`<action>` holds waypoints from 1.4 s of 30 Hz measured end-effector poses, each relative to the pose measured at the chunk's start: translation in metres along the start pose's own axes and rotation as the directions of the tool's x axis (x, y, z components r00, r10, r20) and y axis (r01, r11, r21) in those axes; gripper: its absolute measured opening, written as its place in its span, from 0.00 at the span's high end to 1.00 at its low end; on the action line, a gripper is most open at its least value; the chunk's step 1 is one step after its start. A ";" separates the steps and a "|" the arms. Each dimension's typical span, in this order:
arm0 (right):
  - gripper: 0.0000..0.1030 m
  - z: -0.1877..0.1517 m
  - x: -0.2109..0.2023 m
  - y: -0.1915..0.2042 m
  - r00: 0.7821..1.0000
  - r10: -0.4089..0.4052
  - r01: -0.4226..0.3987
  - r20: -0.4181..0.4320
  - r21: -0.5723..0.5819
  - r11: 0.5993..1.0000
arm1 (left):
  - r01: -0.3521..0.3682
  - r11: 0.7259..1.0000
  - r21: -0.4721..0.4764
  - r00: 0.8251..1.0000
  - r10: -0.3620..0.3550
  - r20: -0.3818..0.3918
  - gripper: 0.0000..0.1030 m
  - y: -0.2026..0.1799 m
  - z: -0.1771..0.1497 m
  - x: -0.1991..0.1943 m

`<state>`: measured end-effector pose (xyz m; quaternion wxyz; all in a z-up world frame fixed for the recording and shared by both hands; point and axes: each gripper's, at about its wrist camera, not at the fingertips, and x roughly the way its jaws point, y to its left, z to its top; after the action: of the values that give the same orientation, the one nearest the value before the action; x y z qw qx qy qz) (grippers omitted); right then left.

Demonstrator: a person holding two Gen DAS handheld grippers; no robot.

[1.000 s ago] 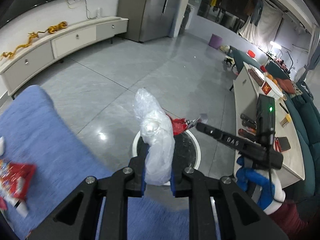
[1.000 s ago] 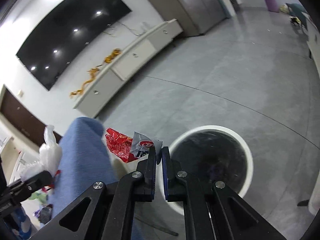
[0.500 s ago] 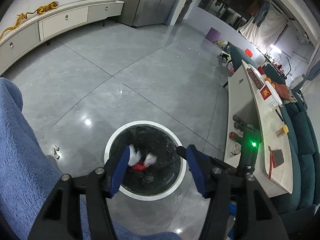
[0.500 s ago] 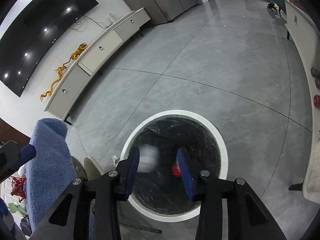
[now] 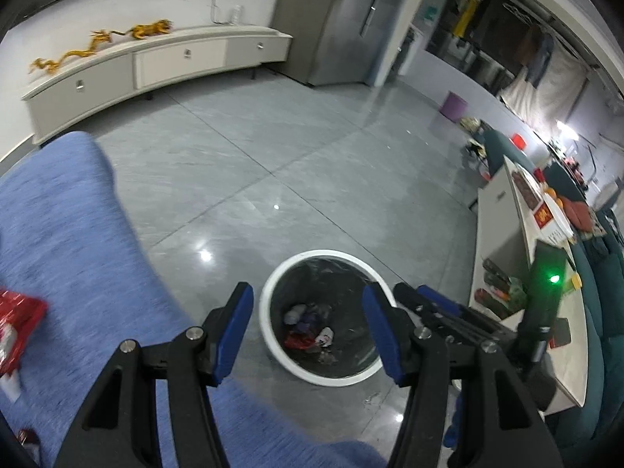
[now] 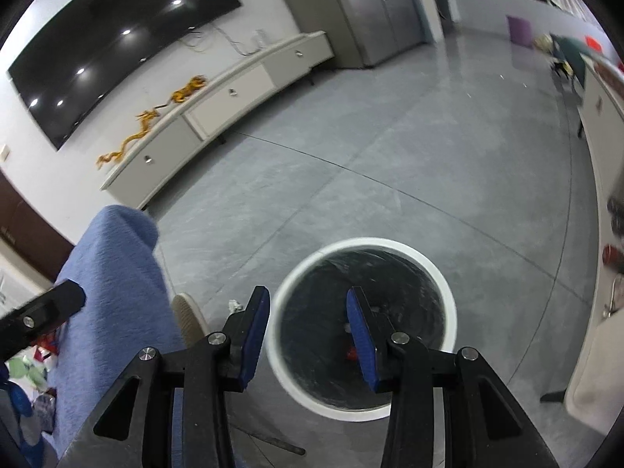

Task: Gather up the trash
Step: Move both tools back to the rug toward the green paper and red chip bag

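A round bin with a white rim (image 5: 269,312) and a black liner stands on the grey floor, below both grippers. At its bottom lie a red wrapper (image 5: 297,341), a pale plastic bag (image 5: 293,315) and a white scrap (image 5: 324,336). My left gripper (image 5: 306,300) hangs open over the bin's near edge with nothing between its blue pads. In the right wrist view my right gripper (image 6: 308,300) is open too and holds nothing above the bin rim (image 6: 362,241); something red (image 6: 352,353) shows inside. More red wrappers (image 5: 15,319) lie on the blue sofa at far left.
The blue sofa arm (image 6: 113,273) runs along the left of the bin. A slipper (image 6: 187,316) and a small white scrap (image 6: 234,305) lie on the floor beside it. A long white table (image 5: 546,292) with clutter stands to the right, a low TV cabinet (image 5: 156,62) at the back.
A second ago the left gripper held a plastic bag and the right a red wrapper. Both opened and the pieces dropped into the bin. Both grippers have since drawn back a little.
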<state>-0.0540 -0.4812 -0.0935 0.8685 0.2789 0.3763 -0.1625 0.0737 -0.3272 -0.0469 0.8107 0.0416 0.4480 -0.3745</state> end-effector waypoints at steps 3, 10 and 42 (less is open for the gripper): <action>0.60 0.000 -0.012 0.026 0.999 0.028 -0.027 0.016 -0.043 0.999 | -0.030 0.999 -0.019 0.999 0.030 0.018 0.45 0.018 -0.010 -0.023; 0.58 -0.003 -0.039 0.085 0.994 0.099 -0.091 0.045 -0.150 0.984 | -0.085 0.995 -0.049 0.994 0.088 0.071 0.45 0.064 -0.035 -0.083; 0.53 -0.065 -0.068 0.292 0.986 0.169 -0.144 -0.001 -0.525 0.839 | -0.265 0.866 -0.423 0.880 0.396 0.261 0.45 0.303 -0.210 -0.300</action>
<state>0.0078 -0.2059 0.0258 0.9302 0.0581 0.3623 0.0114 0.0274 0.1454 -0.0259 0.9208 -0.1021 0.3508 -0.1366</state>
